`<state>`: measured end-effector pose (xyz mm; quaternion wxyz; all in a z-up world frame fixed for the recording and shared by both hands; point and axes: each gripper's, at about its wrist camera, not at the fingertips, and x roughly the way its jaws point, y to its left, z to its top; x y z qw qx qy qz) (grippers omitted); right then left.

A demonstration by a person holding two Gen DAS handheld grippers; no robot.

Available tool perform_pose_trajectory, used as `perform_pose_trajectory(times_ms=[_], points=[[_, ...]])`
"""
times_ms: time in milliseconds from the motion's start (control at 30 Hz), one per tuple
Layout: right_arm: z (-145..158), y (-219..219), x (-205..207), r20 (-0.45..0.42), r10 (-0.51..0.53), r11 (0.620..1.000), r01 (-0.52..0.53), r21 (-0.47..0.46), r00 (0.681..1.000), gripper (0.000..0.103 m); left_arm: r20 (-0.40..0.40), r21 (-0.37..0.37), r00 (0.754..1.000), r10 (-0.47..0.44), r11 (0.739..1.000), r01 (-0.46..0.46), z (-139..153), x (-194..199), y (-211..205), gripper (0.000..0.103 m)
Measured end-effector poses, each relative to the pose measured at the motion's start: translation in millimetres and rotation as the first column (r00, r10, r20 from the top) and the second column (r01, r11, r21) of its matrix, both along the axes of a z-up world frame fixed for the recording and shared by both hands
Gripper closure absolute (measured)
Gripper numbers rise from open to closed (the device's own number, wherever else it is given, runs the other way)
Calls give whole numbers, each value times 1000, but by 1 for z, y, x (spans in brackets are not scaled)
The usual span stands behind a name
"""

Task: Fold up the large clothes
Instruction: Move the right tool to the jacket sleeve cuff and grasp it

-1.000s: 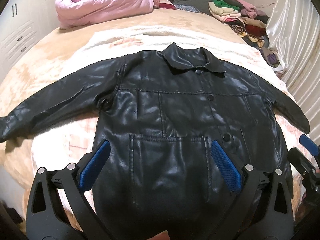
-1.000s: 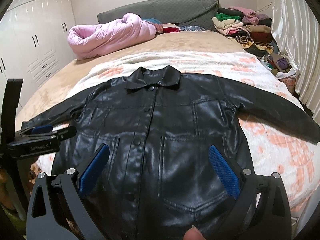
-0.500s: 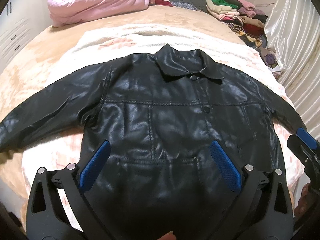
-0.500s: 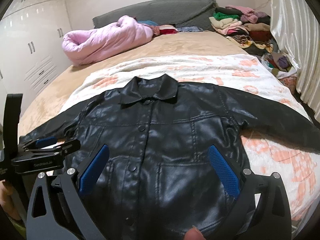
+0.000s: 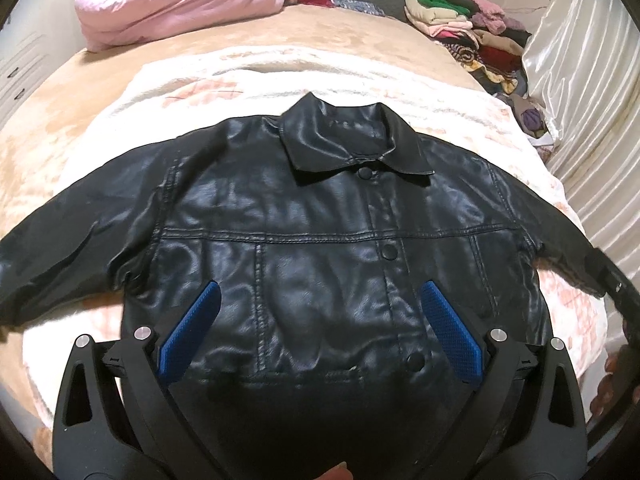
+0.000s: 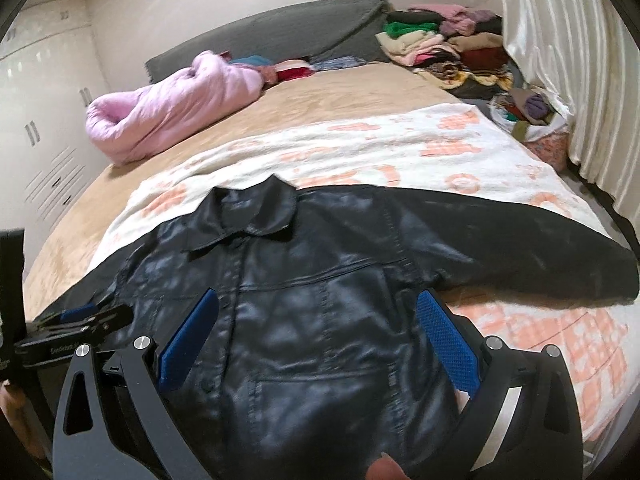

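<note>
We have the black leather jacket lying face up on the patterned blanket that covers the bed, buttoned, collar pointing away from us and hem toward us. Its body runs straight out ahead of both tools, while the two sleeves stretch crosswise — one off to our left, one off to our right.

Our left gripper hangs over the lower front of the jacket with its blue pads spread wide and nothing between them. Our right gripper sits the same way, jaws wide apart and empty, above the lower front by the pocket seams.

What the first fold turns on, as we judge it, is that crosswise line of the sleeves. The left sleeve runs out to the left edge of the left camera's view, so our left tool is the nearer one for it. The right sleeve lies full length across the blanket to the right, its cuff well out from the right tool's pads — a reach outward before anything can be brought back over the chest.

Neither tool touches the jacket that we can see, and no fold shows in it yet.
</note>
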<state>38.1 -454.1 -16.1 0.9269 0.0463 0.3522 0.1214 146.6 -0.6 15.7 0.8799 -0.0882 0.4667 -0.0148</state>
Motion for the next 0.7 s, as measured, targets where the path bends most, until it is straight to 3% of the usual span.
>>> perform_pose_trajectory(times_ms=[400, 700], points=[[-12, -73, 34, -7, -199, 980, 199, 14, 980, 4, -35, 10, 997, -68, 998, 68, -14, 37, -37, 9], [-33, -142, 45, -55, -367, 927, 370, 57, 929, 4, -47, -1, 989, -143, 990, 143, -23, 59, -72, 9]])
